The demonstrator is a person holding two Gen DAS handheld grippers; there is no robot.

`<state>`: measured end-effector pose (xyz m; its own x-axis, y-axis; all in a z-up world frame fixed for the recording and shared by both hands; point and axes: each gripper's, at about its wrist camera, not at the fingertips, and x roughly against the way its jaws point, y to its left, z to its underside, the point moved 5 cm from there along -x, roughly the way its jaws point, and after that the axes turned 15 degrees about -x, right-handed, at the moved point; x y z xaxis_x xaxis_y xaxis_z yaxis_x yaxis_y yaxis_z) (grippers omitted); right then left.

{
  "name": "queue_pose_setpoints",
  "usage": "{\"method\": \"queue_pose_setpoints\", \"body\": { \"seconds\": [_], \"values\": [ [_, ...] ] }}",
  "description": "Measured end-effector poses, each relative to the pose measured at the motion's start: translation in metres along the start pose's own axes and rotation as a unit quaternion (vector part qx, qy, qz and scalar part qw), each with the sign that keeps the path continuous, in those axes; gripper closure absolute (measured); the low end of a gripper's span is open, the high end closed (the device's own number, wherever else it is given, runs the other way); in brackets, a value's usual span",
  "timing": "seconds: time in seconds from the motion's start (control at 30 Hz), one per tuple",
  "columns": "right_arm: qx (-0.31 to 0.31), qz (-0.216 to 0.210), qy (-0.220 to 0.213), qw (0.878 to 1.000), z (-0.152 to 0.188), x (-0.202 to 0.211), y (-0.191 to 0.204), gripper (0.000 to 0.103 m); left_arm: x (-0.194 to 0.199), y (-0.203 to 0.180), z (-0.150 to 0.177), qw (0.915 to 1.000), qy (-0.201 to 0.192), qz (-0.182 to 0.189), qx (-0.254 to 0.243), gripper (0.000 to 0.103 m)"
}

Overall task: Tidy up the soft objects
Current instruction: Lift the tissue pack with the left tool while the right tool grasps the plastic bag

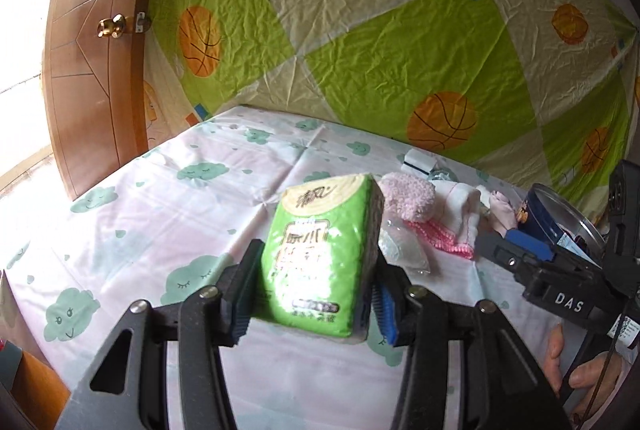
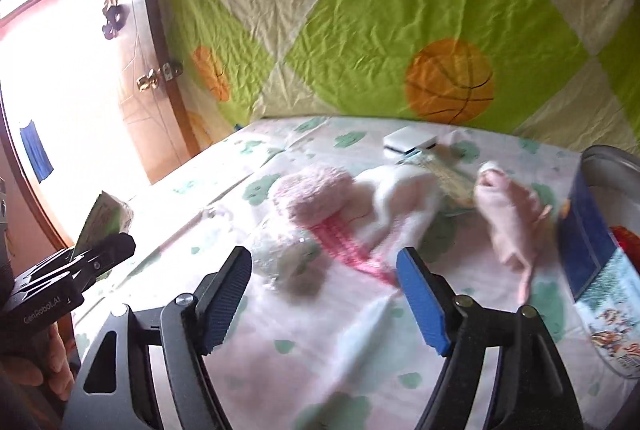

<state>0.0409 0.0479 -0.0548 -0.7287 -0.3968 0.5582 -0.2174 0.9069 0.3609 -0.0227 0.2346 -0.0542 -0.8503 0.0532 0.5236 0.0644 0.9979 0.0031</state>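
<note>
My left gripper [image 1: 312, 266] is shut on a green pack of tissues [image 1: 320, 254], held above the cloud-print tablecloth [image 1: 160, 197]. The same pack [image 2: 105, 222] shows at the left edge of the right wrist view, in the left gripper [image 2: 100, 250]. My right gripper [image 2: 324, 262] stands open over the cloth with nothing between its fingers. Just past it lie a fluffy pink sock [image 2: 316, 197], a white cloth [image 2: 396, 197], a pale pink garment [image 2: 508, 213] and a clear plastic bag [image 2: 280, 258]. The fluffy pink sock [image 1: 408, 197] also lies right of the pack.
A round blue tin [image 2: 596, 250] with a metal rim stands at the right. A small white box [image 2: 408, 141] lies at the back of the table. A basketball-print sheet [image 1: 400, 49] hangs behind, and a wooden door [image 1: 92, 69] is at the left.
</note>
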Motion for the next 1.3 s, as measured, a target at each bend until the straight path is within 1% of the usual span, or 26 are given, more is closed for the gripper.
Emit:
{"method": "queue_pose_setpoints", "body": {
  "seconds": [0.13,0.27,0.3,0.33,0.4,0.43,0.47,0.57,0.63,0.7,0.77,0.83,0.93,0.97,1.07,1.17,1.23,1.3],
  "values": [
    [-0.019,0.014,0.047,0.999,0.005,-0.040,0.022,0.026,0.005,0.015,0.002,0.9999,0.002,-0.008,0.008,0.054],
    [-0.043,0.033,0.111,0.992,0.011,-0.081,0.030,0.026,0.010,0.029,0.004,0.9997,0.003,-0.019,0.014,0.054],
    [-0.040,0.042,0.116,0.992,0.012,-0.087,0.032,0.025,0.011,0.031,0.005,0.9996,0.003,-0.021,0.016,0.054],
    [-0.035,0.049,0.110,0.992,0.011,-0.088,0.035,0.025,0.012,0.033,0.006,0.9996,0.004,-0.022,0.019,0.054],
    [-0.027,0.055,0.118,0.991,0.011,-0.093,0.039,0.031,0.013,0.036,0.008,0.9995,0.006,-0.022,0.023,0.054],
    [-0.029,0.049,0.115,0.992,0.009,-0.091,0.039,0.042,0.013,0.037,0.010,0.9994,0.008,-0.022,0.025,0.054],
    [-0.030,0.040,0.118,0.992,0.009,-0.089,0.039,0.048,0.013,0.036,0.011,0.9994,0.010,-0.022,0.026,0.054],
    [-0.014,0.014,0.129,0.991,0.013,-0.082,0.036,0.055,0.012,0.032,0.013,0.9994,0.014,-0.018,0.026,0.054],
    [-0.010,-0.024,0.138,0.990,0.019,-0.073,0.034,0.057,0.013,0.027,0.012,0.9995,0.010,-0.016,0.025,0.054],
    [-0.007,-0.064,0.134,0.989,0.022,-0.056,0.032,0.057,0.013,0.022,0.010,0.9996,0.008,-0.017,0.023,0.054],
    [0.001,-0.097,0.112,0.989,0.021,-0.034,0.030,0.057,0.011,0.018,0.009,0.9996,0.006,-0.015,0.024,0.054],
    [0.014,-0.120,0.085,0.989,0.018,-0.013,0.028,0.057,0.009,0.012,0.006,0.9996,0.005,-0.010,0.026,0.054],
    [0.032,-0.137,0.041,0.989,0.012,0.015,0.022,0.057,0.007,-0.001,0.001,0.9998,0.005,-0.007,0.018,0.054],
    [0.036,-0.137,0.023,0.990,0.010,0.024,0.018,0.057,0.006,-0.005,-0.001,0.9998,0.004,-0.007,0.016,0.054],
    [0.055,-0.124,-0.033,0.990,0.002,0.048,0.007,0.057,0.005,-0.017,-0.010,0.9997,-0.005,0.003,0.022,0.054],
    [0.078,-0.096,-0.093,0.988,-0.007,0.069,-0.007,0.057,0.002,-0.035,-0.022,0.9998,-0.011,0.010,0.014,0.054],
    [0.095,-0.066,-0.146,0.982,-0.012,0.086,-0.017,0.057,0.000,-0.050,-0.032,0.9998,-0.015,0.012,0.000,0.054],
    [0.111,-0.030,-0.193,0.974,-0.017,0.102,-0.030,0.057,-0.002,-0.068,-0.041,0.9996,-0.021,0.016,-0.013,0.054]
  ]
}}
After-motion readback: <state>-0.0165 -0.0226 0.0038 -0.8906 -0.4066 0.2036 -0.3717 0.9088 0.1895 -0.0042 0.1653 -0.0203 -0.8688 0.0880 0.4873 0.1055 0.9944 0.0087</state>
